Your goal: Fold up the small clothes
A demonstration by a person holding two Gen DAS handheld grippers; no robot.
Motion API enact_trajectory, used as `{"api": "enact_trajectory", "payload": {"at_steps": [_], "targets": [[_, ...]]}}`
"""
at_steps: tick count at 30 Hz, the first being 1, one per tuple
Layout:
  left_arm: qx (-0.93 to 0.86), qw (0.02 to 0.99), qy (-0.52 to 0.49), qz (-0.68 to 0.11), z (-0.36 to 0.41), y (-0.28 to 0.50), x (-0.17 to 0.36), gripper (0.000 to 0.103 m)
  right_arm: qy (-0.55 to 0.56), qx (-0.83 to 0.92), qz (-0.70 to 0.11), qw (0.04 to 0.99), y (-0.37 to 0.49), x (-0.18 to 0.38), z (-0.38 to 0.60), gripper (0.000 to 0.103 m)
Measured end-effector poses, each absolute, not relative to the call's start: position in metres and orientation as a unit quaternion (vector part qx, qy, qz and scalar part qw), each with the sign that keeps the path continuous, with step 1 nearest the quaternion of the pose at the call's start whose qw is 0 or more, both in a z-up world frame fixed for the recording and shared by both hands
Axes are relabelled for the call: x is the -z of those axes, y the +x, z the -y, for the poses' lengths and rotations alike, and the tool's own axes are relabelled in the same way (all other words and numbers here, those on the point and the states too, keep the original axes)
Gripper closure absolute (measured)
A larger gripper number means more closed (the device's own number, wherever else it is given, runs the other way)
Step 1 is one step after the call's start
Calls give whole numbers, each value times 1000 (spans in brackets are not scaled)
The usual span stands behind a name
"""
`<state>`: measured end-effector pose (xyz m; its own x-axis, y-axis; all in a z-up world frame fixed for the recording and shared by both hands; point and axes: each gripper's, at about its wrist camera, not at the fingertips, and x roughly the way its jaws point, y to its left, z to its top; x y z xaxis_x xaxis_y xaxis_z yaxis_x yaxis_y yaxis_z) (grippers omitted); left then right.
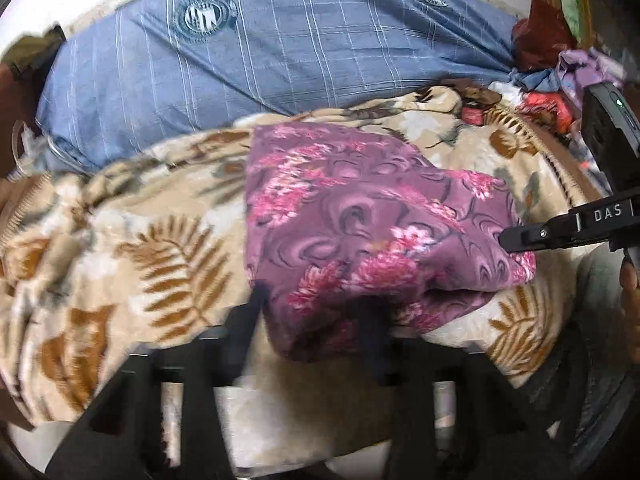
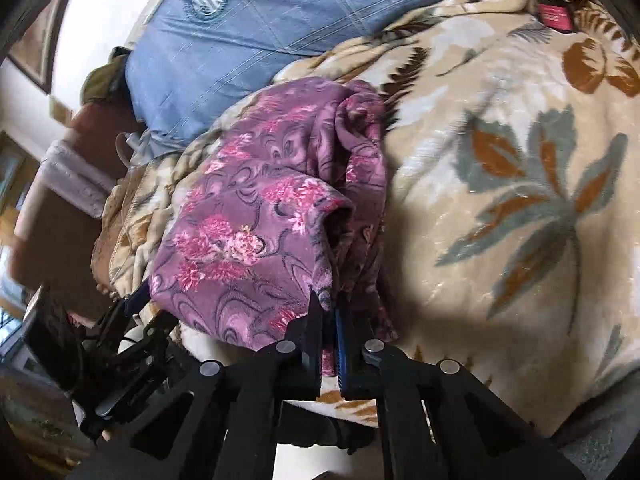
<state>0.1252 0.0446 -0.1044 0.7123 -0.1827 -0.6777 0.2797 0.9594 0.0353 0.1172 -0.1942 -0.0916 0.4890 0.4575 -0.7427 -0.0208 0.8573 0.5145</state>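
A small purple garment with pink flowers [image 1: 360, 220] lies partly folded on a beige leaf-print blanket [image 1: 160, 264]. My left gripper [image 1: 316, 312] stands at the garment's near edge, its blurred fingers well apart, one on each side of the near left corner. My right gripper [image 2: 330, 312] is shut on the garment's [image 2: 248, 216] near right edge, with cloth pinched between its fingers. The right gripper also shows in the left wrist view [image 1: 520, 238] at the garment's right edge. The left gripper shows in the right wrist view [image 2: 136, 300] at the garment's lower left.
A large blue checked bundle [image 1: 248, 52] lies behind the blanket. Loose red and purple clothes [image 1: 560, 52] are piled at the far right. A pink tag [image 2: 554, 16] sits on the blanket [image 2: 500, 160]. A brown piece of furniture [image 2: 52, 208] stands at the left.
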Motion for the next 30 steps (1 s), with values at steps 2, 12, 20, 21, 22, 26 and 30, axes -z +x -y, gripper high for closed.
{"api": "enact_trajectory", "payload": {"at_steps": [2,12,20,21,22,26,30], "targets": [[134,923,39,-358,-53,124,108,76,206,-124,-489,838,113,88,197,99],[126,910,3,-396,-61,121,121,72,193,-113,-509,831,121,121,192,93],[79,900,-11,-429,-67,73,104,42,207,-97,-492,840,67,98,191,48],[70,896,-9,-438,-67,69,102,42,205,-94,-491,841,60,94,188,48],[67,895,-7,-441,-67,65,100,42,202,-91,-491,843,56,90,185,47],[55,902,7,-429,-66,40,77,39,176,-75,-482,855,32,66,177,46],[27,913,30,-406,-65,25,51,38,141,-59,-468,870,12,32,163,43]]}}
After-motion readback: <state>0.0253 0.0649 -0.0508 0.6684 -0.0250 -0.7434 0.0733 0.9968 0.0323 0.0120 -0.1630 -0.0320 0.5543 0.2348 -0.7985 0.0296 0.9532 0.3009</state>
